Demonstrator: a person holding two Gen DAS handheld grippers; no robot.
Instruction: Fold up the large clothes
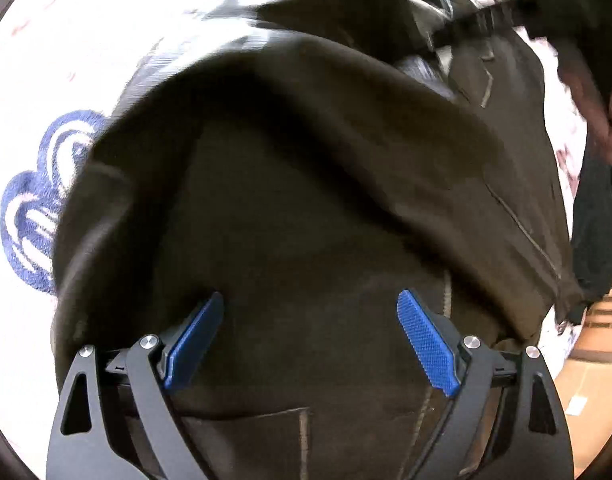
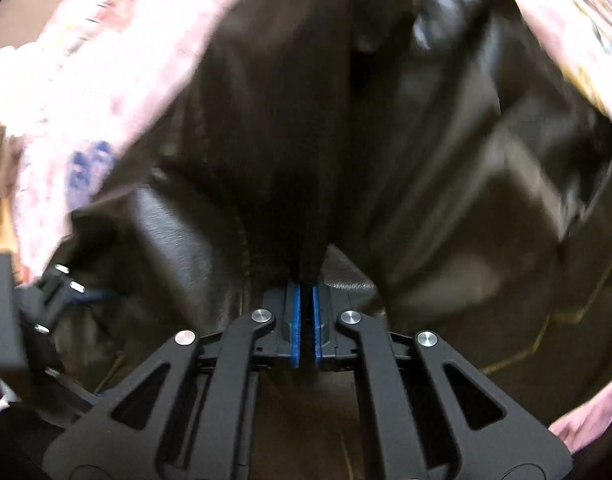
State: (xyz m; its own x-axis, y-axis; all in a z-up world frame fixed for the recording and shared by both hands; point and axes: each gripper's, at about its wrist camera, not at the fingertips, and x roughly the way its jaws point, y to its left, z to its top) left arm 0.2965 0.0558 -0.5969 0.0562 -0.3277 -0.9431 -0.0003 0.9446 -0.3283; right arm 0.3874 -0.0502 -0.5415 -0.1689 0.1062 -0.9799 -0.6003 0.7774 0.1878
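Dark brown cloth, the jacket (image 1: 306,160), lies over a pale printed sheet (image 1: 46,60). The right tool (image 2: 306,300) has pinched a ridge running away from it; the left tool (image 1: 309,320) gapes empty just above cloth.

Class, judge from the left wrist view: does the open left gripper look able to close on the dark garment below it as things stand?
Probably yes. The left gripper has its jaws wide apart directly over the dark garment, with nothing between them and the cloth. It would first need a raised fold to pinch, such as the one just ahead.
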